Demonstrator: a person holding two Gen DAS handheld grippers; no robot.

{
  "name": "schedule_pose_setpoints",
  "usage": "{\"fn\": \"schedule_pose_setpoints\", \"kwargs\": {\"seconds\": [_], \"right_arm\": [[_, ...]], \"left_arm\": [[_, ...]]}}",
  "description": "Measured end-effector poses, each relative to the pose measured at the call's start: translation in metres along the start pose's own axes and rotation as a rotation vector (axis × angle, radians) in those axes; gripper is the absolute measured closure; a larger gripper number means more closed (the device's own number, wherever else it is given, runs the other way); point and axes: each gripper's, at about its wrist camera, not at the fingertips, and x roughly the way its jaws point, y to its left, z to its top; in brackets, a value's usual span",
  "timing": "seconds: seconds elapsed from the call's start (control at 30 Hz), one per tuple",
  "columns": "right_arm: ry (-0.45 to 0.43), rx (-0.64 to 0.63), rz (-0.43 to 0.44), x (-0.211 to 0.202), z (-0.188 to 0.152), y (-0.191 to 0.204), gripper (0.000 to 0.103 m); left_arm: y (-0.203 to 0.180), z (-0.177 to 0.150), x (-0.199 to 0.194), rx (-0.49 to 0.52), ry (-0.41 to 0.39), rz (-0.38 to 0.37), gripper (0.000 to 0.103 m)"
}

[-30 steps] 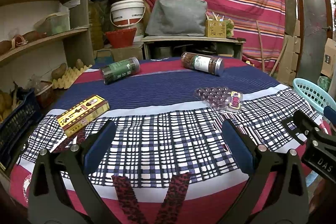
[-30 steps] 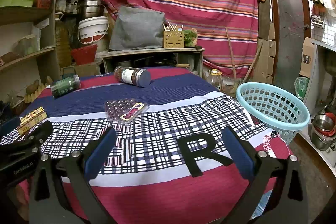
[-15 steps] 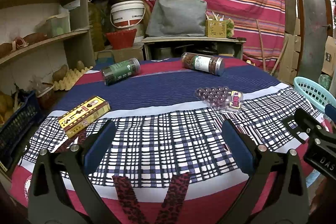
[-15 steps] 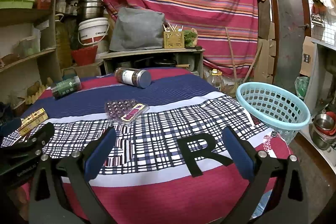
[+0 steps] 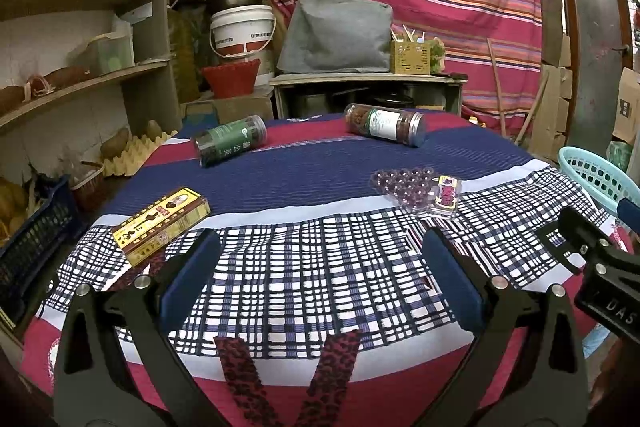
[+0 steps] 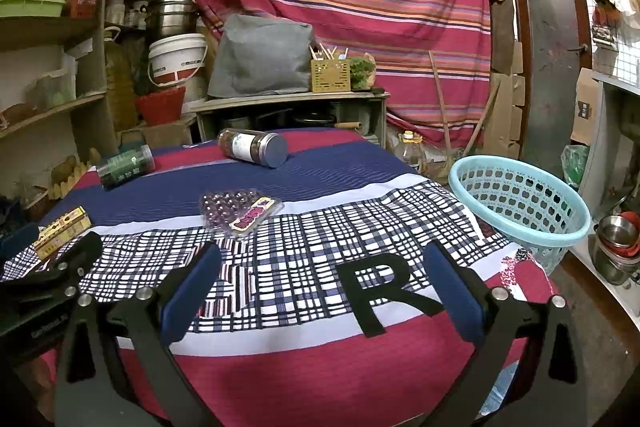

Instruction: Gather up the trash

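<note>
On the round table lie a yellow-brown box [image 5: 162, 225], a green-labelled jar [image 5: 230, 140], a brown jar with a white label [image 5: 385, 125] and a clear blister tray of purple balls [image 5: 418, 189]. My left gripper [image 5: 320, 281] is open and empty above the near checked cloth. My right gripper [image 6: 320, 283] is open and empty above the black letter R. In the right wrist view the tray [image 6: 240, 211], brown jar [image 6: 253, 147], green jar [image 6: 126, 166] and box [image 6: 62, 231] lie ahead. A light blue basket [image 6: 520, 199] stands off the table's right side.
Wooden shelves [image 5: 80, 83] with an egg carton and crates stand to the left. A low cabinet [image 5: 368, 95] with a grey bag and a white bucket is behind the table. Steel bowls [image 6: 616, 239] sit on the floor at the right.
Both grippers stay open and nearly still. The views shift only very slightly.
</note>
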Motion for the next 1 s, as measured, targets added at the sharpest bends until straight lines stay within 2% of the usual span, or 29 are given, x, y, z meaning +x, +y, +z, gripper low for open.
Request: {"fn": "schedule_pose_setpoints", "kwargs": {"seconds": [1.0], "right_arm": [[0.000,-0.002,-0.001,-0.0007,-0.0002,0.0021,0.004]], "left_arm": [[-0.0066,-0.0009,0.0008,-0.008,-0.001,0.005,0.005]]}}
